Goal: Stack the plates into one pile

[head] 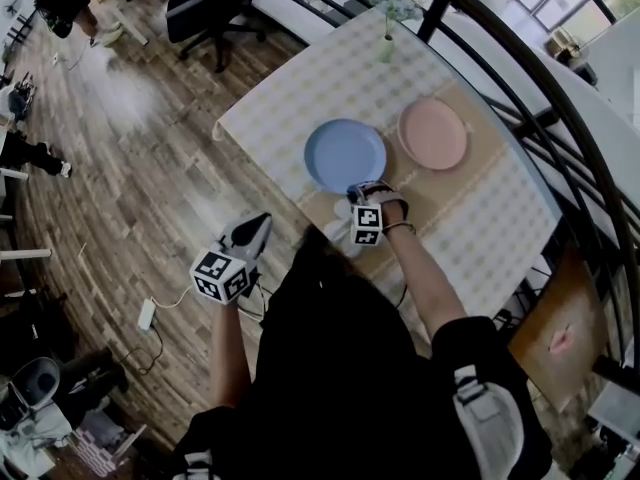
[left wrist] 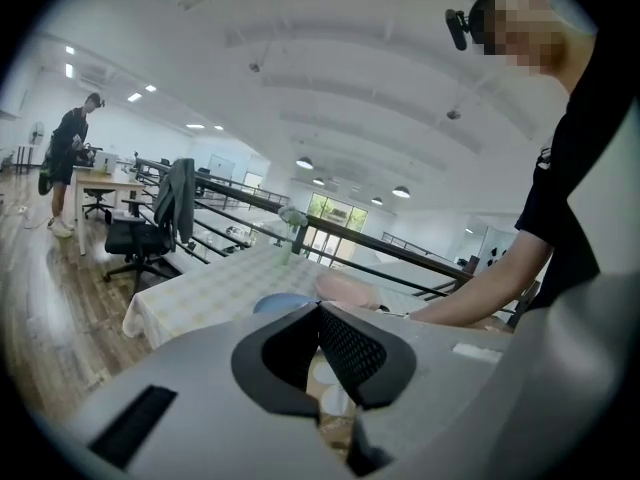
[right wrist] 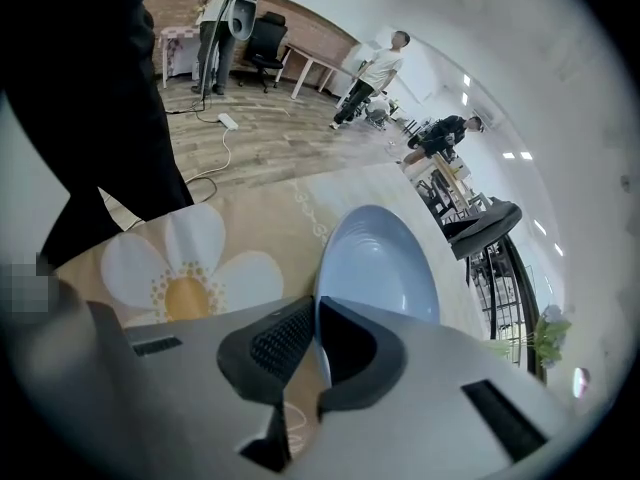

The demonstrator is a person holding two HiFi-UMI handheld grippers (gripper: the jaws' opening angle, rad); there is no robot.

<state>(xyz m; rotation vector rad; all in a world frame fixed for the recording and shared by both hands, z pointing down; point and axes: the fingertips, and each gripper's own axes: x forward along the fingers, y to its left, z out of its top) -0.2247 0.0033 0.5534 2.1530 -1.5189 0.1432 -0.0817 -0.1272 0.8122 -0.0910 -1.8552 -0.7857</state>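
Head view shows two plates in total, one blue plate (head: 345,154) and one pink plate (head: 433,133). They lie flat side by side on the tan runner (head: 487,163) that crosses my checked worktop (head: 300,88), the pink one just to the right of the blue one. They're really close but not stacked, so no pile yet.

I've got two tongs. My right tongs (head: 368,196) are at the near edge of the blue plate. In the right gripper view they (right wrist: 316,313) are pinching that plate's rim (right wrist: 385,258) between the two pads, with a daisy print on the runner just off to the side. I can't tell if the plate is lifted at all.

My left tongs (head: 250,233) are off the worktop's near-left edge, out over the wooden floor (head: 130,168) and well apart from both plates. In the left gripper view they (left wrist: 320,310) are pressed together at the tips with nothing between them.

Other stuff: one vase (head: 388,38) with flowers at the far end of the worktop, and one office chair (head: 205,13) on the floor beyond it
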